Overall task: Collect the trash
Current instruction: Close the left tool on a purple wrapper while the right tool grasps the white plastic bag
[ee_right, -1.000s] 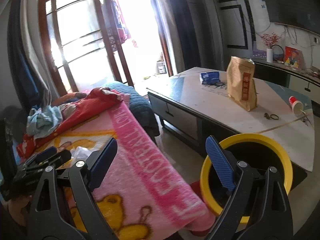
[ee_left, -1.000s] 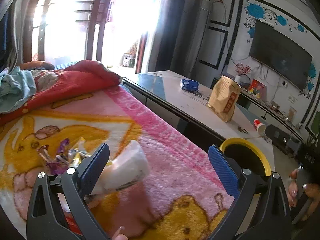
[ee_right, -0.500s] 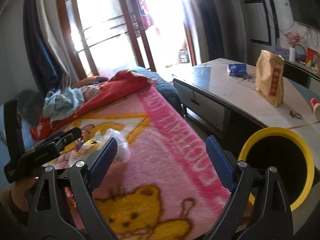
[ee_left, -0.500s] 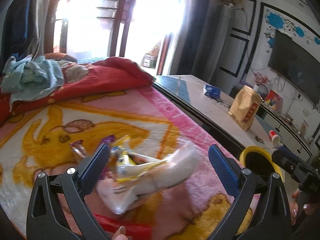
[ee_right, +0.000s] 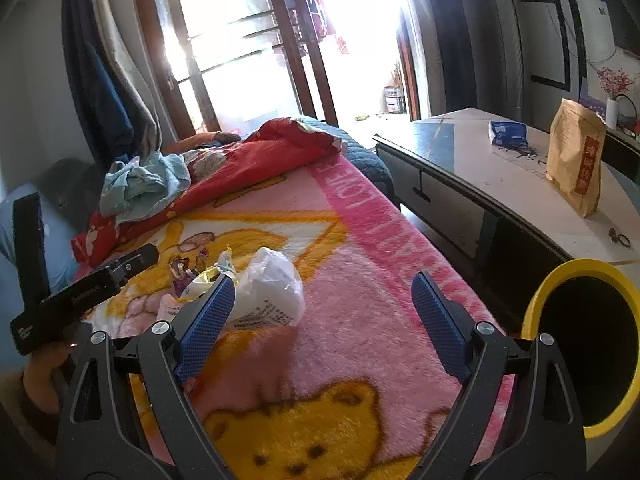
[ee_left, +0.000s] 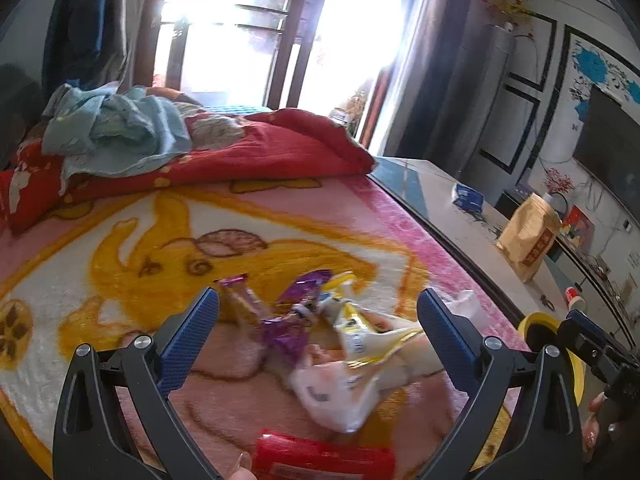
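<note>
I have the left gripper (ee_left: 318, 316) hanging over the pink cartoon blanket (ee_left: 120, 248) with its jaws spread wide and nothing clamped; the litter sits on the blanket in the gap between the blue pads: purple wrappers (ee_left: 288, 332), a yellow-and-white packet (ee_left: 360, 332) and a pale crumpled bag (ee_left: 340, 396), with a red pack (ee_left: 324, 458) at the bottom edge, too cut off for me to say what it is. My right gripper (ee_right: 322, 318) is likewise wide open and empty, a white crumpled bag (ee_right: 272, 288) lying just beside its left pad. The yellow-rimmed bin (ee_right: 548, 280) stands off the blanket's edge, below the low table (ee_right: 460, 148) carrying a tan paper pouch (ee_right: 576, 160)
</note>
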Available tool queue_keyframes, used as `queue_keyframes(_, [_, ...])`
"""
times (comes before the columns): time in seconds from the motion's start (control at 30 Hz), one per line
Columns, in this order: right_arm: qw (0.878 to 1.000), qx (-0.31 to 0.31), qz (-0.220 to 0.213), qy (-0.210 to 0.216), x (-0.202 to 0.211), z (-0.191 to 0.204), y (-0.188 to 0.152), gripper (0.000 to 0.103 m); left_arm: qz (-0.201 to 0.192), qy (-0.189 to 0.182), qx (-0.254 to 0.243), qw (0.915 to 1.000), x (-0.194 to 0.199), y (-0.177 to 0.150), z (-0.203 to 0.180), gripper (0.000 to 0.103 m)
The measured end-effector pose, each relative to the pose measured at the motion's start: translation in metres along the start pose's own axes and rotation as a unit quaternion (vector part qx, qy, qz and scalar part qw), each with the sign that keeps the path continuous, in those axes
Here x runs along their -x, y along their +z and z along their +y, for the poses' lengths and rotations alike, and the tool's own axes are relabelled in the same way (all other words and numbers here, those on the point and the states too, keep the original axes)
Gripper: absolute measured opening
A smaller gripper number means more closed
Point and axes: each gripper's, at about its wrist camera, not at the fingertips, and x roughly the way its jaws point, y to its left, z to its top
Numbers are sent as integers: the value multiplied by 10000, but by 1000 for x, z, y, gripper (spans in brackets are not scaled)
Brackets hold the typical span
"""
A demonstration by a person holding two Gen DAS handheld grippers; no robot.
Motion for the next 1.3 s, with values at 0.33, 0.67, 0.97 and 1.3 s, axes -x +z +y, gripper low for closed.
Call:
queue_keyframes(0.33, [9998, -82, 197, 50, -28, 13, 4, 82, 267, 20, 463, 9986, -14, -4, 38, 96])
queue_keyframes(0.67, [9988, -201, 431, 120, -53, 19, 5, 76, 471, 3, 960, 9943, -40, 1, 65, 81])
queue_keyframes(0.97, [9947, -506, 800, 396, -82, 22, 4, 64, 936, -270, 1610, 9821, -78, 0, 83, 61])
queue_keyframes(1.3, [9917, -441, 1022, 636, -84, 22, -7, 25, 1142, -373, 1811, 9761, -99, -5, 82, 35])
